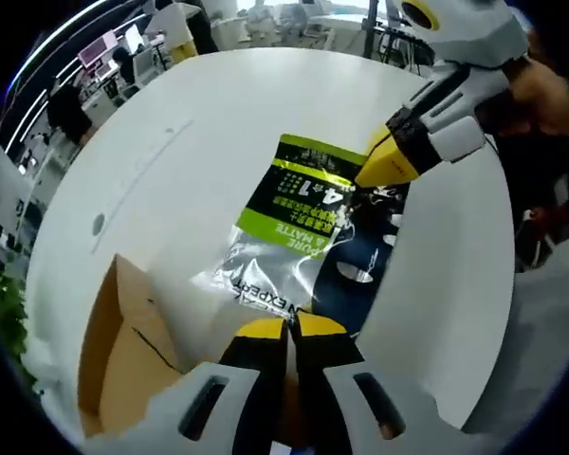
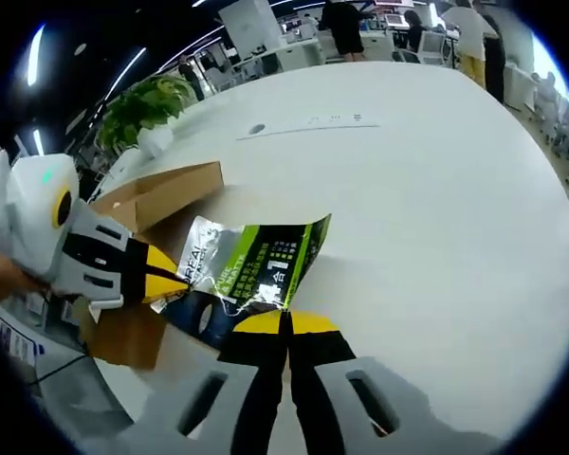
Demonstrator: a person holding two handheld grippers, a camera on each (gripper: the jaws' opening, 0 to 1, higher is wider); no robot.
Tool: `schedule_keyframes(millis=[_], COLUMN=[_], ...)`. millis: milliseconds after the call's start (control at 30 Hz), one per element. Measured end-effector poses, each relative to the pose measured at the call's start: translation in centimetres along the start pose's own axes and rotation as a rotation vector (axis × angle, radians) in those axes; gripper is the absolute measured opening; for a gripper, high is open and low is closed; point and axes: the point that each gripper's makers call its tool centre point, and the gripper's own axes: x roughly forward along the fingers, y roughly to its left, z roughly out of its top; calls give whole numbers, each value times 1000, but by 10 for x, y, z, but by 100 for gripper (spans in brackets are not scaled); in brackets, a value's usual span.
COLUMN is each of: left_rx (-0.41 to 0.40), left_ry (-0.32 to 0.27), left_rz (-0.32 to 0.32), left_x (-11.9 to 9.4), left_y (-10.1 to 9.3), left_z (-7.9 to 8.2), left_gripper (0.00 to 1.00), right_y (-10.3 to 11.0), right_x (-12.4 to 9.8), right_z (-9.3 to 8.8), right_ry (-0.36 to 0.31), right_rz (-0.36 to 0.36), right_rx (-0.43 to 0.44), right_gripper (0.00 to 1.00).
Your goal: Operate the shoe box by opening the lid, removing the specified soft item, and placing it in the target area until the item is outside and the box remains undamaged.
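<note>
On the left we see the open cardboard box (image 1: 123, 351) near the table (image 1: 218, 123) edge. Beside it both our grippers, left (image 1: 290, 327) and right (image 2: 286, 322), are clenched on the pouch (image 1: 294, 227), held outside the box. It looks light, soft and slippery, so we grip its sealed edges.

an open-plan office: past the big round white table (image 2: 436, 142) stand rows of desks with monitors (image 1: 104, 47) and office chairs, with people (image 2: 341, 24) standing among them. long strip lights (image 2: 137, 62) run along a dark ceiling, and a leafy potted plant (image 2: 142, 104) sits beside the table
</note>
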Motion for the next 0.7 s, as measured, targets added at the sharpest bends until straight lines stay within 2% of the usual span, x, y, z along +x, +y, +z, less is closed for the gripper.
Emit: schedule_keyframes(millis=[67, 233, 533, 700], left_rx=[4, 88, 113, 117], left_ry=[4, 41, 82, 81], left_rz=[-2, 5, -12, -16], left_x=[2, 9, 19, 20], left_y=[0, -3, -10, -11], left_z=[1, -1, -10, -11], left_gripper=[0, 0, 0, 1], right_y=[-3, -5, -10, -14], right_x=[1, 5, 15, 18], right_z=[-1, -6, -16, -22], right_ry=[1, 8, 26, 34], right_rz=[-1, -1, -7, -27], right_rx=[6, 15, 17, 23], right_gripper=[0, 0, 0, 0])
